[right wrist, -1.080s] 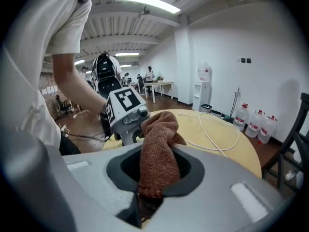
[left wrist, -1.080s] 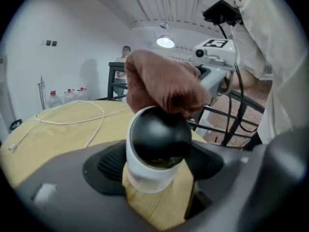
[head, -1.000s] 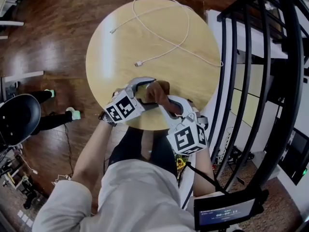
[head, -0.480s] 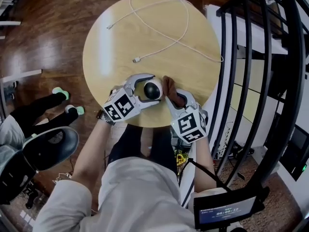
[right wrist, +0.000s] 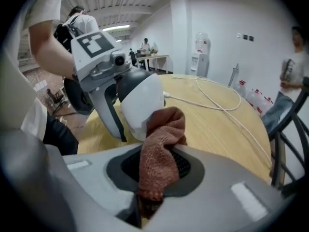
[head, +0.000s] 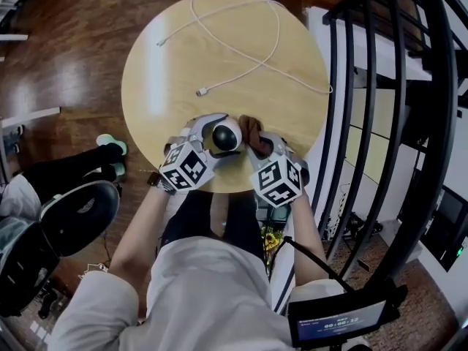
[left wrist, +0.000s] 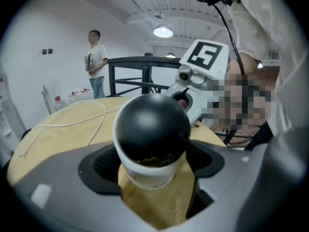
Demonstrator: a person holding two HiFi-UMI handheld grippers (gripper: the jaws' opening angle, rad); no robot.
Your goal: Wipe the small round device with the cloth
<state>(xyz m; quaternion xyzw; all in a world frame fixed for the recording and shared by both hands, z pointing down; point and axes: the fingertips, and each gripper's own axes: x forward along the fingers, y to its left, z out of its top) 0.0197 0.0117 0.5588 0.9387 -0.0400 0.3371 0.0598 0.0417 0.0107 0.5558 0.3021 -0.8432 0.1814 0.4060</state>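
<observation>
The small round device (head: 227,135), a black dome in a white cup, stands on the round wooden table (head: 219,57) near its front edge. My left gripper (head: 218,134) has the device (left wrist: 152,134) between its jaws. They have just been opening, and the pads sit close at its sides without clearly pressing. My right gripper (head: 257,142) is shut on the rust-brown cloth (head: 252,129). In the right gripper view the cloth (right wrist: 159,153) stands up from the jaws and its top touches the white side of the device (right wrist: 140,103).
A white cable (head: 248,28) loops over the far half of the table. A black railing (head: 380,123) runs along the right. A black chair (head: 73,218) and a person's feet (head: 110,143) are at the left. A person (left wrist: 96,62) stands farther off.
The cloth has come off the top of the device and now sits at its right side, with the right gripper lower. The dome now shows. A chair has come in at the left.
</observation>
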